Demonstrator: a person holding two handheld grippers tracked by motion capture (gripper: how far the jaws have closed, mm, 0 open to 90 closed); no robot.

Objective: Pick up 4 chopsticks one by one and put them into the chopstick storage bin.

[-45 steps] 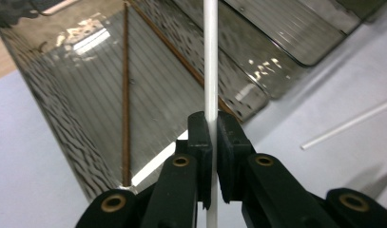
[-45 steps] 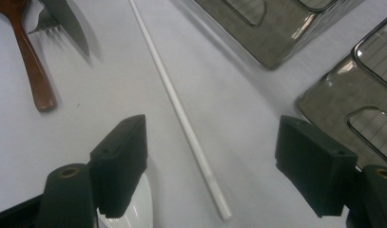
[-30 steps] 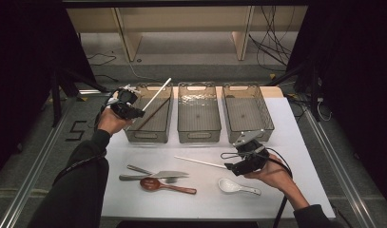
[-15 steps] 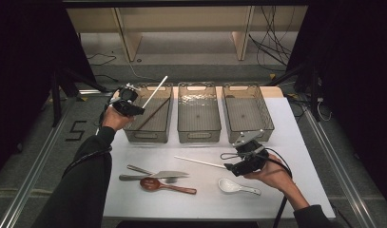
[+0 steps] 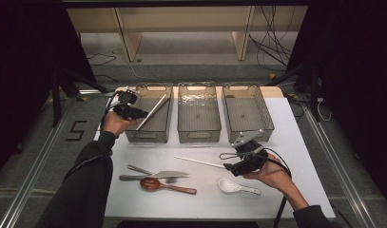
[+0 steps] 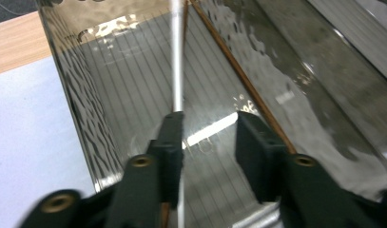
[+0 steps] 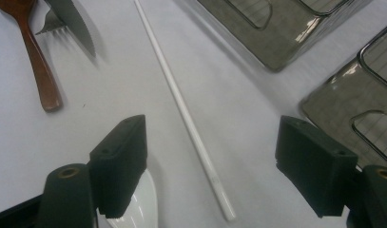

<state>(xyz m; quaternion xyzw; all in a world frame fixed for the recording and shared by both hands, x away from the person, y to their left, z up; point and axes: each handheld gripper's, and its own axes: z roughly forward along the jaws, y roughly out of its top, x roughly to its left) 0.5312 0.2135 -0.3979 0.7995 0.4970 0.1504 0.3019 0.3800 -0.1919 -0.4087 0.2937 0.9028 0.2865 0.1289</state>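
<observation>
1. The left gripper [image 5: 142,114], at the upper left of the high view, sits over the leftmost clear bin [image 5: 134,135]; its jaws have just been opening and now stand apart
2. In the left gripper view a white chopstick [image 6: 178,71] runs up the middle of the frame inside that bin, its lower end lying against the left jaw, no longer pinched; a brown chopstick [image 6: 248,80] lies beside it on the bin floor
3. The right gripper [image 5: 227,166], at lower right of the high view, hovers with jaws wide open
4. In the right gripper view a second white chopstick [image 7: 181,107] lies on the white table [image 7: 110,85] between the jaws, untouched, with a white spoon [image 7: 139,204] at lower left
</observation>
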